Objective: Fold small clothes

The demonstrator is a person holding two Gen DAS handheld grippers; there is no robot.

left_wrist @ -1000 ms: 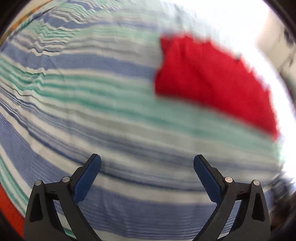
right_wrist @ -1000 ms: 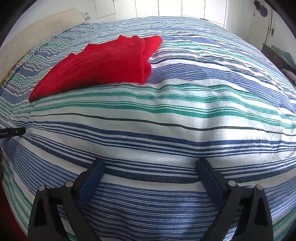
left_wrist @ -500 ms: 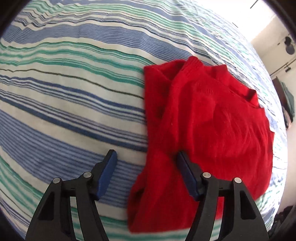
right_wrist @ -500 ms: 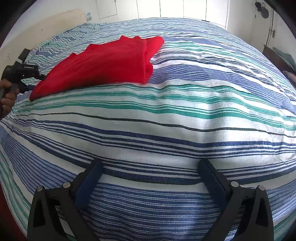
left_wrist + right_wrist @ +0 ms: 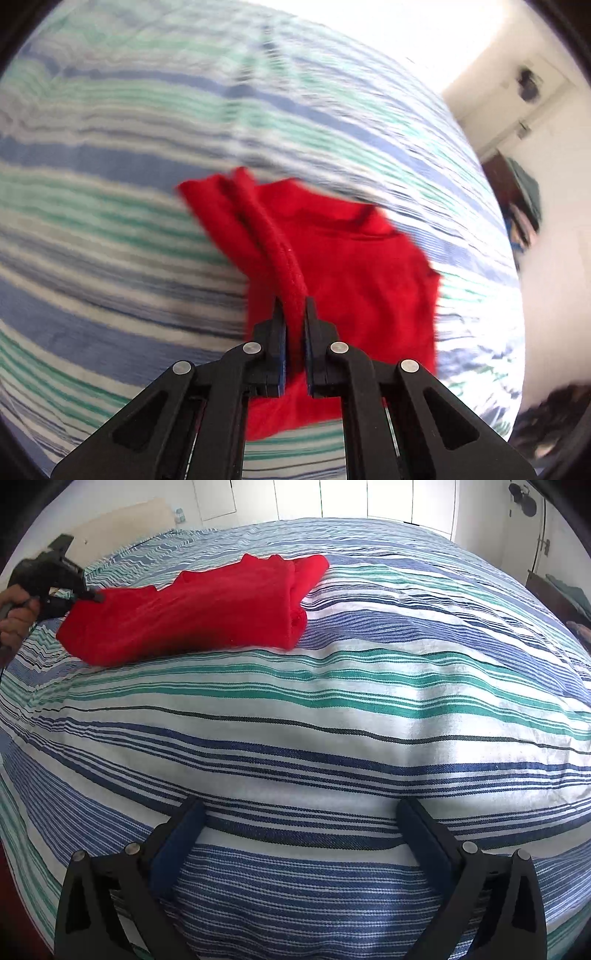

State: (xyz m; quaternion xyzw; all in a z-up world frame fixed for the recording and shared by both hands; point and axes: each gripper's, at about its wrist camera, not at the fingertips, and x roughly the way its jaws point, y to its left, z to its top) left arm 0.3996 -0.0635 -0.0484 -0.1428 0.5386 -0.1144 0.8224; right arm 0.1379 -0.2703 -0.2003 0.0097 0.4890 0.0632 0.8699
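The left gripper (image 5: 294, 314) is pinched down on a thick rolled edge of the red garment (image 5: 343, 266), which lies in the centre of its own frame on the striped bed (image 5: 110, 166). To my eye this is the start of a fold — the edge is caught but not yet carried over. The next move likely calls for lifting that edge clear and drawing it across the rest of the cloth, keeping it taut enough that the layers land flat.

The right gripper (image 5: 301, 834) hangs wide open and holds nothing, low in its frame over bare stripes, well apart from the garment.

The left view is blurred, and shows only the pinch and the ridge of cloth running away from it. The right view gives what that one cannot: the whole garment (image 5: 192, 616) at upper left of the frame, already doubled into a long bundle, with the left gripper (image 5: 98, 597) and the hand (image 5: 14, 618) behind it at the bundle's left end — and a far end nothing is holding.
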